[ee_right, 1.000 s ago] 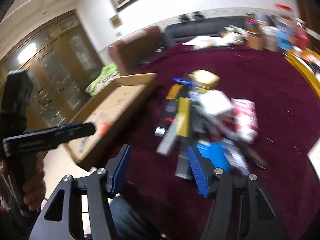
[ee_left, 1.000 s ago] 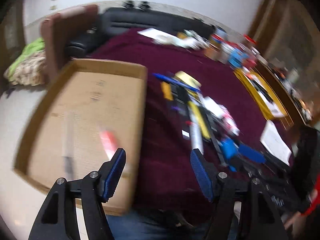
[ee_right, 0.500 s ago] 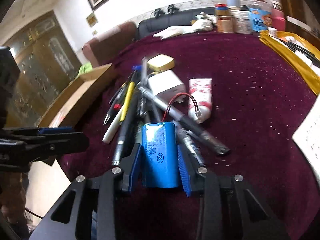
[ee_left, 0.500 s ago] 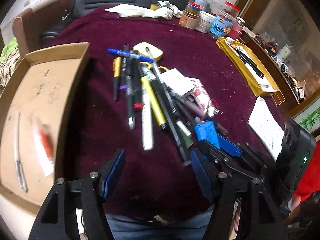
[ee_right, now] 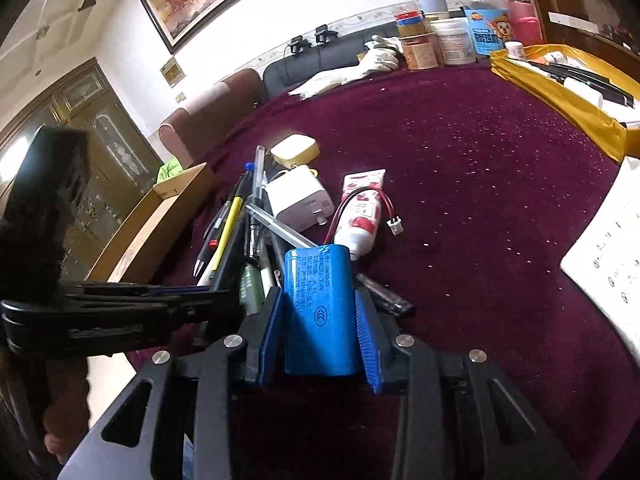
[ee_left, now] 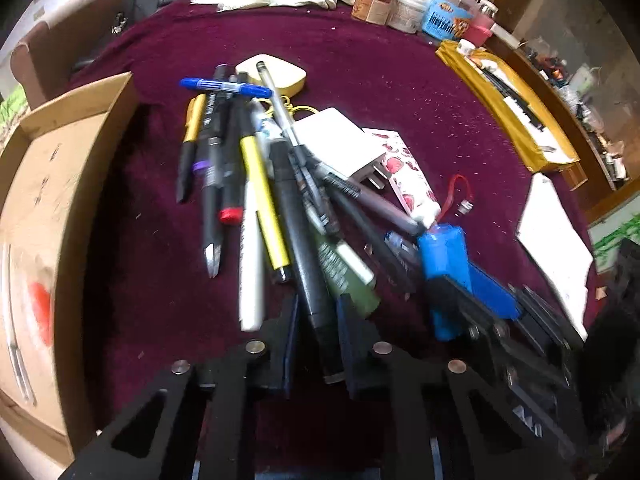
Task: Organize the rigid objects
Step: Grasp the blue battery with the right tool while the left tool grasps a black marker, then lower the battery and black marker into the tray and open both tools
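Note:
A heap of pens and markers (ee_left: 256, 184) lies on the maroon tablecloth (ee_left: 380, 80), with a white charger (ee_left: 340, 144), a red-patterned tube (ee_left: 412, 180) and a yellow case (ee_left: 276, 74). My left gripper (ee_left: 318, 320) is shut on a long black marker (ee_left: 300, 240) at the near end of the heap. My right gripper (ee_right: 320, 320) is shut on a blue battery pack (ee_right: 320, 304) with a red wire, low over the cloth; the battery pack (ee_left: 446, 256) also shows in the left wrist view.
An open cardboard box (ee_left: 44, 208) stands at the left with a red item and a thin tool inside. A yellow tray (ee_left: 508, 108) of pens sits at the right, white papers (ee_left: 556, 232) near it. Jars (ee_right: 452, 40) and gloves line the far edge.
My left gripper swung from the box to the pen heap and closed on the black marker. My right gripper closed on the blue battery pack.

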`<state>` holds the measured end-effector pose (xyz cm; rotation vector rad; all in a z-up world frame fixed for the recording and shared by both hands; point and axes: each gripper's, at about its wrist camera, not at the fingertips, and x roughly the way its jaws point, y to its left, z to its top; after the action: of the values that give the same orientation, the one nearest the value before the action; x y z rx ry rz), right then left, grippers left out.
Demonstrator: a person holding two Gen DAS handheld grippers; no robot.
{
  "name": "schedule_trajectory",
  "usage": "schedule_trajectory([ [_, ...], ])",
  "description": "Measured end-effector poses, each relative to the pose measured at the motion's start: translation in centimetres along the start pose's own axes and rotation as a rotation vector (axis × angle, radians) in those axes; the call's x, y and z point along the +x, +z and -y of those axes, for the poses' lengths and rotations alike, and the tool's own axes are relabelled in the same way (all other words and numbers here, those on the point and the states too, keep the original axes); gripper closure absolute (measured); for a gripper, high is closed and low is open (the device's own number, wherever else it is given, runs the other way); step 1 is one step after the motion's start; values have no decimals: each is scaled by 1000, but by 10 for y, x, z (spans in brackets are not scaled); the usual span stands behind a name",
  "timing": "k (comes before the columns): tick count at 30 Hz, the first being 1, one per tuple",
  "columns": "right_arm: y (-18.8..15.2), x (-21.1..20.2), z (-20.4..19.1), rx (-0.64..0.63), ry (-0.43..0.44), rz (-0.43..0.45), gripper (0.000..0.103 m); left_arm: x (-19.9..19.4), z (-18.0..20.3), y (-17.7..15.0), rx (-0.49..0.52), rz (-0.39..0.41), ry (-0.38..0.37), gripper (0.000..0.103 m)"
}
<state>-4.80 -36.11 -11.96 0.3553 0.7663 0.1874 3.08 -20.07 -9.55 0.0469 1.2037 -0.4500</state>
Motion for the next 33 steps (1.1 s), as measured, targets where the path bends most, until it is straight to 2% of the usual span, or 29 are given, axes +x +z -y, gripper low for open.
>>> schedule_trajectory([
  [3, 0, 1, -7, -10, 32, 8, 68, -16, -17, -9, 3, 10, -27, 87],
  [6, -1, 8, -14, -23, 35, -4, 68, -11, -24, -11, 2, -13, -58, 87],
  [8, -2, 14, -16, -24, 31, -21, 68, -2, -23, -8, 3, -3, -26, 84],
  [10, -1, 14, -20, -26, 29, -26, 69, 5, -20, -6, 7, -17, -14, 87],
  [13, 2, 8, -26, -46, 11, -10, 69, -5, -19, -11, 27, 35, 1, 88],
  [18, 8, 0, -36, -28, 48, 17, 69, -36, -36, -26, -13, 70, -133, 89],
  [21, 14, 2, -52, -27, 93, 15, 69, -55, -53, -31, -52, 122, -181, 89],
  [25, 19, 8, -74, -55, 92, 10, 69, -77, -77, -34, -117, 179, -240, 89],
  [29, 29, 16, -101, -63, 156, -20, 69, -105, -112, -38, -185, 239, -213, 89],
  [33, 39, 33, -147, -143, 229, -51, 68, -125, -171, -46, -299, 302, -105, 89],
])
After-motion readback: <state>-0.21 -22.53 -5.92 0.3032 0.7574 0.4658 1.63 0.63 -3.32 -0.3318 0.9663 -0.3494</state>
